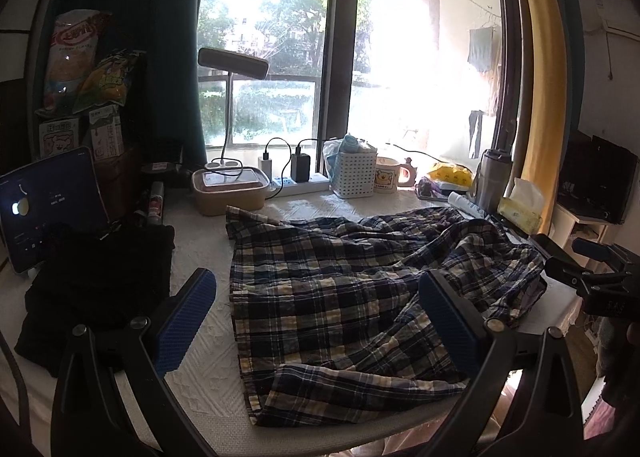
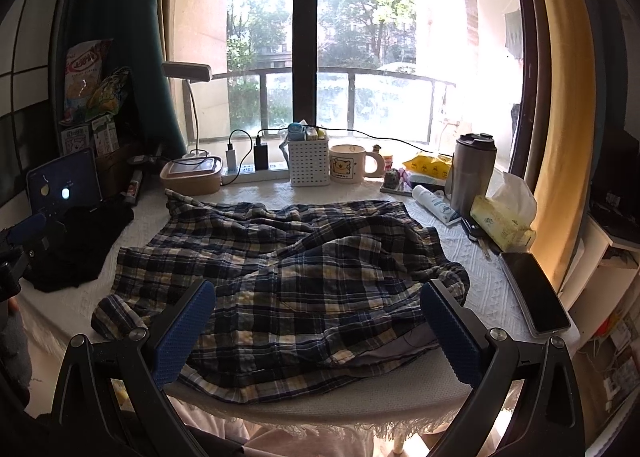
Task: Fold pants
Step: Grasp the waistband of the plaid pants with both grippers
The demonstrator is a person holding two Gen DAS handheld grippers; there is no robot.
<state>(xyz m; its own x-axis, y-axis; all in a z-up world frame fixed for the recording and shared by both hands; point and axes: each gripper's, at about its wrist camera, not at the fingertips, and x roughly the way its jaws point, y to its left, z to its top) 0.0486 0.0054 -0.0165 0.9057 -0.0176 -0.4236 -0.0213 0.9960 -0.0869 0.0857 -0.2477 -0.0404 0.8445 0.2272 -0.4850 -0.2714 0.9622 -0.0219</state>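
Note:
Blue-and-cream plaid pants (image 1: 340,297) lie crumpled and spread across the white table (image 1: 208,369); they also show in the right wrist view (image 2: 288,281). My left gripper (image 1: 320,321) is open and empty, held just above the pants' near left part. My right gripper (image 2: 320,321) is open and empty, above the pants' near edge by the table front. The right gripper's body shows at the right edge of the left wrist view (image 1: 600,277).
A black garment (image 1: 96,289) and a lit tablet (image 1: 48,209) sit at the left. Along the window stand a lamp (image 1: 232,65), food box (image 1: 230,189), power strip (image 1: 296,181), white basket (image 1: 354,173), mug (image 2: 352,167), steel tumbler (image 2: 472,173), tissue pack (image 2: 504,221). A phone (image 2: 534,293) lies at the right edge.

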